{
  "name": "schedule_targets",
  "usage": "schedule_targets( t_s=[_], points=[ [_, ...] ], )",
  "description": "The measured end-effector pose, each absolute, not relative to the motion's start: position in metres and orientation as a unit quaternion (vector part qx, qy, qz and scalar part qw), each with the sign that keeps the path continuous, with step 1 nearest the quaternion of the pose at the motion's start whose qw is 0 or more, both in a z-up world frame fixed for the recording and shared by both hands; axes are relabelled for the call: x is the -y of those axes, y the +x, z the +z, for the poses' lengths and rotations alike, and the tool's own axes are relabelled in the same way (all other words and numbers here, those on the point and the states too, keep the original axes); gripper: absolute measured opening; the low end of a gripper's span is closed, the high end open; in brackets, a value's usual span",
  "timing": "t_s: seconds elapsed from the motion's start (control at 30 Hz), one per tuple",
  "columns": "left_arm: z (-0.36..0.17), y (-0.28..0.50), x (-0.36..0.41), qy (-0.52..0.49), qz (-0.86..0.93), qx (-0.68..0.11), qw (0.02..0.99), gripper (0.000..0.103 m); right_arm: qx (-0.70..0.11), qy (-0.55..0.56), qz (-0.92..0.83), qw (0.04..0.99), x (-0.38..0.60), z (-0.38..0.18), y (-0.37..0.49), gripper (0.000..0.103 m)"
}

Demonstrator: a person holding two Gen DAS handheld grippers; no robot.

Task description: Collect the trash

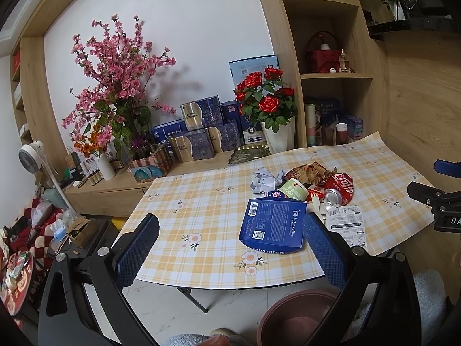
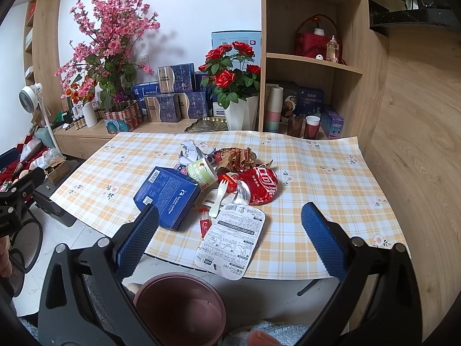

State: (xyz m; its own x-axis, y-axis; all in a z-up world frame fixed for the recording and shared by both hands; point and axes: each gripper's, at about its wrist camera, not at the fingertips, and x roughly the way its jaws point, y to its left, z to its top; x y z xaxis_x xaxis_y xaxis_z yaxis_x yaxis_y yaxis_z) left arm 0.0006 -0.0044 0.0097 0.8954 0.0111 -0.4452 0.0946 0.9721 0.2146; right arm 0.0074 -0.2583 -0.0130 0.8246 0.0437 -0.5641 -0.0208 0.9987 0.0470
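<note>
A pile of trash lies on the yellow plaid tablecloth (image 2: 317, 184): a blue coffee box (image 2: 167, 196), a crushed red cola can (image 2: 260, 186), a green yogurt cup (image 2: 201, 173), a white plastic fork (image 2: 219, 199), a flat white packet (image 2: 230, 239), crumpled white paper (image 2: 190, 151) and a brown wrapper (image 2: 239, 157). The box (image 1: 273, 225) and can (image 1: 340, 191) also show in the left wrist view. My left gripper (image 1: 230, 248) is open and empty at the table's near edge, by the box. My right gripper (image 2: 230, 236) is open and empty above the white packet. A brown bin (image 2: 181, 308) stands on the floor below the table edge.
A wooden sideboard behind the table holds pink blossoms (image 2: 106, 43), red roses in a white pot (image 2: 233, 77) and blue boxes (image 2: 173, 101). Shelves (image 2: 311, 57) stand at the right. A white fan (image 2: 31, 95) and clutter sit at the left. The bin also shows in the left wrist view (image 1: 296, 317).
</note>
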Motion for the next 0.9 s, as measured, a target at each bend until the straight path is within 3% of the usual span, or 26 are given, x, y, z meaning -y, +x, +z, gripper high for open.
schedule_targets(
  t_s=[0.9],
  points=[
    [0.025,0.002,0.014,0.115,-0.023,-0.228,0.967,0.098,-0.296,0.018,0.017,0.955,0.259,-0.014,0.008,0.097]
  ],
)
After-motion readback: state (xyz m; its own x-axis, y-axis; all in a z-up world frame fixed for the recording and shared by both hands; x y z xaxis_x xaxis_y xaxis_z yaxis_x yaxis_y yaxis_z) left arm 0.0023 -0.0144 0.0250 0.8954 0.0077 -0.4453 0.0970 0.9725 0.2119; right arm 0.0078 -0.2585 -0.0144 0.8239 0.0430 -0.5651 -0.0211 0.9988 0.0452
